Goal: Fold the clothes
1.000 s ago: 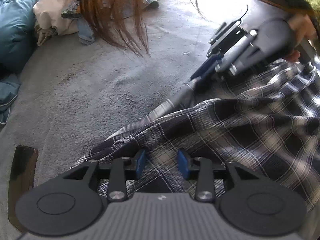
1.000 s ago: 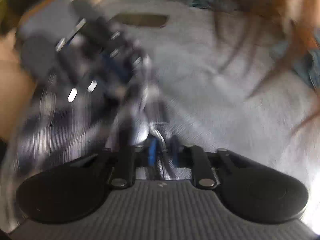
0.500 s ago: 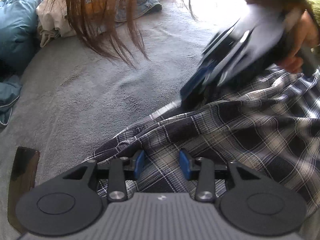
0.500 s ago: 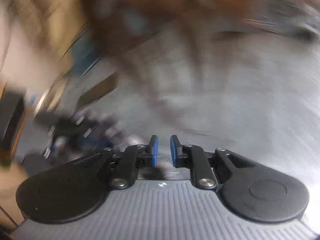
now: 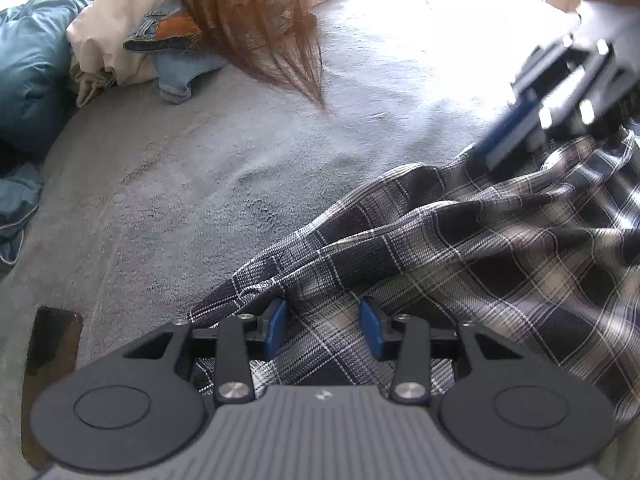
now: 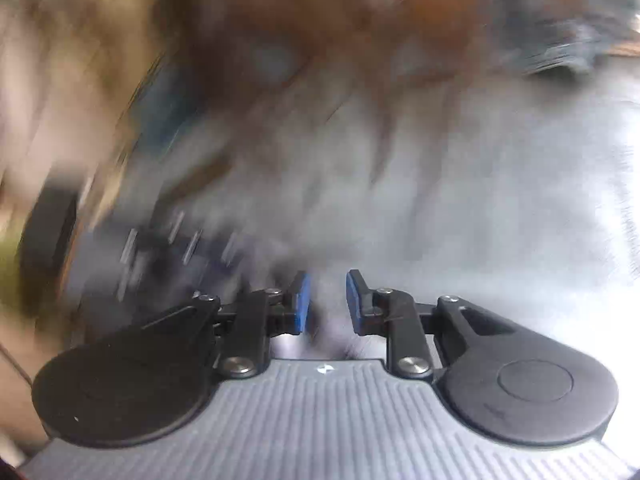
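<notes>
The rumpled navy-and-white plaid cotton shirt (image 5: 460,248) lies under the half-open, empty left gripper (image 5: 323,326); the right gripper (image 6: 326,300) (just opening, empty) hovers far right.

The left gripper (image 5: 323,326) has a ribbed grey housing with a small diamond mark at its front edge, flanked by two matte black round discs, each with a raised circular outline, and black linkage arms pinned by silver screws that end in blue pads (image 5: 275,326). The right gripper (image 6: 325,307) is of identical build: ribbed grey housing, black discs, silver screw heads and blue pads (image 6: 301,307); in the left wrist view it appears blurred, showing black links, bright screw heads and one blue pad. Long reddish-brown hair (image 5: 256,20) of the person hangs into both views.
</notes>
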### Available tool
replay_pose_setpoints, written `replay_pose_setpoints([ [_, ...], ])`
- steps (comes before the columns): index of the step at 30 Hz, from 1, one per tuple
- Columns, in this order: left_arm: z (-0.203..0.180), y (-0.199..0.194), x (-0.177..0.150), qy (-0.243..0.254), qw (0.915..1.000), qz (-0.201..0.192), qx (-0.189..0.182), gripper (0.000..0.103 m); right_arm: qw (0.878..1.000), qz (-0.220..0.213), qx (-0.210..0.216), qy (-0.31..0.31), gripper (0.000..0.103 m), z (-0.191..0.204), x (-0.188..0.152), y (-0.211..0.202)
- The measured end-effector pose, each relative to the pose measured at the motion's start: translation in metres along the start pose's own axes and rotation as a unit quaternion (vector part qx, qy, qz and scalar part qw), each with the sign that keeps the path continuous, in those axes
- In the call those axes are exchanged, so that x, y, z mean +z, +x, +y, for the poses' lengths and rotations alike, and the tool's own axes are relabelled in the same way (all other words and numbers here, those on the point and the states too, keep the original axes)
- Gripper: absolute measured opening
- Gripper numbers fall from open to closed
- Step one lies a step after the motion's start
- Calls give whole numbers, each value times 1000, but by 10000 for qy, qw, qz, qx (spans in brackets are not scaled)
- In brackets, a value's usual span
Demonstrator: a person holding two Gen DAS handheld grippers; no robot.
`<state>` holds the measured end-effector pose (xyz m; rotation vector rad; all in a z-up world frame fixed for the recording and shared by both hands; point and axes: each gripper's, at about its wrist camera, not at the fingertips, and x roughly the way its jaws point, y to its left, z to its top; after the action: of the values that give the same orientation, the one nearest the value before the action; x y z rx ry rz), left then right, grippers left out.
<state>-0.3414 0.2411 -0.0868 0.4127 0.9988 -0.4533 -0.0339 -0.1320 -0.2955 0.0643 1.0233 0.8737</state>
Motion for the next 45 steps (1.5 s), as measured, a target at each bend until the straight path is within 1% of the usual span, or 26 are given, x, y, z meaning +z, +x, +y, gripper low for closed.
replay_pose_setpoints([
  [1,0,0,0,49,10000,-2,17,42,9996,208,55,-186,20,9,-7,3],
  [3,-1,-1,1,146,9999,-5,51,42,9987,410,16,-306,20,17,-15,13],
  [6,-2,-1,2,354,9993,-10,109,43,9982,473,131,-344,21,25,-15,27],
  [8,-3,-2,3,499,9986,-37,162,43,9975,509,34,-494,24,26,-9,45],
  [11,-1,-1,3,574,9981,-57,194,43,9958,721,-30,-558,25,37,-9,72],
  [12,0,-1,3,589,9980,-61,201,43,9951,770,-69,-610,25,39,-14,73],
  [13,0,0,3,579,9981,-73,207,44,9943,813,-117,-677,23,40,-19,73],
  [14,1,0,3,569,9981,-86,213,46,9931,825,-195,-812,16,42,-19,69],
  [16,1,0,2,557,9981,-122,240,48,9916,746,-298,-1019,3,44,-16,59],
  [17,1,0,2,556,9980,-142,260,49,9919,651,-370,-1029,2,46,-14,57],
  [21,3,-1,1,542,9977,-205,338,49,9917,278,-653,-1072,1,51,-6,46],
  [24,6,3,2,541,9975,-217,411,50,9901,148,-817,-1135,1,54,-1,46],
  [28,13,8,2,485,9972,-209,521,55,9891,117,-1005,-1070,1,46,6,60],
  [31,19,5,2,368,9979,-143,516,55,9899,214,-1098,-866,1,33,2,69],
  [33,20,0,-2,494,9971,-76,570,55,9905,292,-1111,-753,1,29,-3,77],
  [34,20,-1,-4,608,9964,-21,594,54,9905,262,-1129,-739,1,31,-3,76],
  [36,23,-3,-8,781,9952,86,585,51,9902,211,-1154,-762,1,36,-3,76],
  [38,26,-4,-12,905,9943,186,528,34,9905,188,-1146,-736,1,40,-4,72],
  [39,26,-4,-12,945,9941,194,497,29,9909,184,-1131,-711,1,41,-5,71],
  [41,28,-4,-12,1025,9936,210,436,8,9914,179,-1107,-669,1,43,-6,69],
  [43,32,-6,-11,1038,9936,179,415,6,9908,197,-1141,-706,1,47,-8,70],
  [45,38,-10,-10,994,9941,109,430,5,9905,187,-1164,-710,1,49,-9,70],
])
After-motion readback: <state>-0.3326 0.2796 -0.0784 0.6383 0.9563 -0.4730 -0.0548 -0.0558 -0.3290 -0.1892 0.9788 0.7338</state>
